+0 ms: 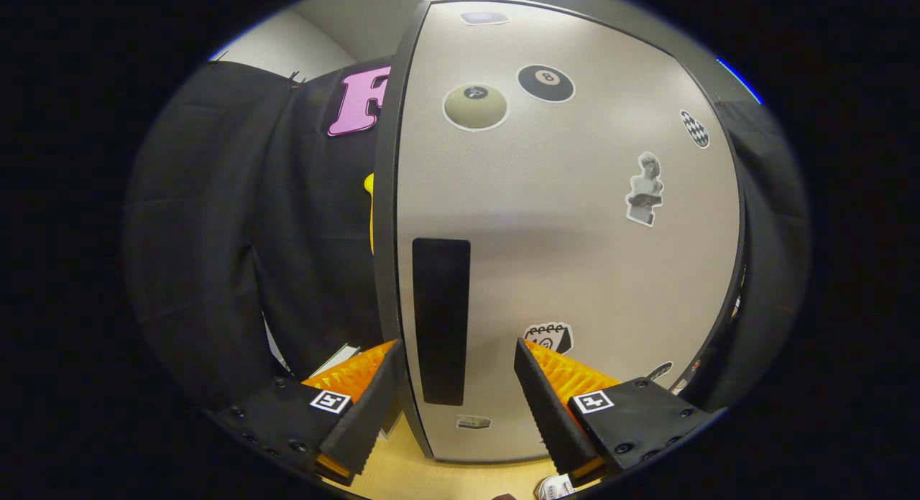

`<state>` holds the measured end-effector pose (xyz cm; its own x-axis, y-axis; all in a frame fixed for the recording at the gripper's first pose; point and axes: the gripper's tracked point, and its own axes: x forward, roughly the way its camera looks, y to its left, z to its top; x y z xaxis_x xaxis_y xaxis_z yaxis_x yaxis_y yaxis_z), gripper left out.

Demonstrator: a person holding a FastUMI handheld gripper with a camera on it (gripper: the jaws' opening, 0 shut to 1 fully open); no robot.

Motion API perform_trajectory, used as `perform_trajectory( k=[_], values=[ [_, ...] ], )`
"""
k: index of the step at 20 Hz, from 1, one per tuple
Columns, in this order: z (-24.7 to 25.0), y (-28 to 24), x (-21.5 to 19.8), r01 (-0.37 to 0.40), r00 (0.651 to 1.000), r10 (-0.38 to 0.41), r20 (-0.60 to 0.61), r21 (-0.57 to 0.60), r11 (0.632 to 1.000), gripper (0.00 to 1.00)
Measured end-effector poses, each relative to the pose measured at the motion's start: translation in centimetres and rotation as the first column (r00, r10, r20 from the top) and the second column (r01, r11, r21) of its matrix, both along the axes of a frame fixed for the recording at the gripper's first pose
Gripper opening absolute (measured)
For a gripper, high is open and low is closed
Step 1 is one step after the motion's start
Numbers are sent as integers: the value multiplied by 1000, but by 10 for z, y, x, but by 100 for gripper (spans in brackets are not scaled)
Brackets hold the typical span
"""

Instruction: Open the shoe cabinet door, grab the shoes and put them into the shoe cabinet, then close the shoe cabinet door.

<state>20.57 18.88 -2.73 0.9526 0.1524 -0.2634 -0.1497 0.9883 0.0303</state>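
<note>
**Door shut, handle lined up, shoes not yet moved**

My tool [456, 381] stands wide, holding nothing, its two fingers set either side of the lower end of the dark handle strip [440, 320] on the shoe cabinet door [575, 270]. The door looks closed, so I judge the task is at its first step: opening is still to do, then loading the shoes, then closing again. I cannot tell whether my fingers touch the door face yet.

The door is a flat, pale, matte panel with a dark rim, dotted with stickers, among them an eight-ball sticker [546, 82]. The handle is a tall, narrow black rectangle near the door's left edge. Below my right finger a bit of a white shoe [555, 488] lies on the light wood-look floor [431, 478]. Black cloth hangs on both sides.
</note>
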Motion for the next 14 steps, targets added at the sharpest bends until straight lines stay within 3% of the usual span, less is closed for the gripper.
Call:
perform_trajectory(
  k=[8, 12, 14],
  values=[
    [9, 6, 7, 40, 999, -40, -4, 19, 999, 37],
    [8, 6, 5, 19, 1000, -19, -1, 9, 1000, 28],
    [7, 5, 4, -21, 1000, 21, 15, 11, 1000, 18]
  ],
)
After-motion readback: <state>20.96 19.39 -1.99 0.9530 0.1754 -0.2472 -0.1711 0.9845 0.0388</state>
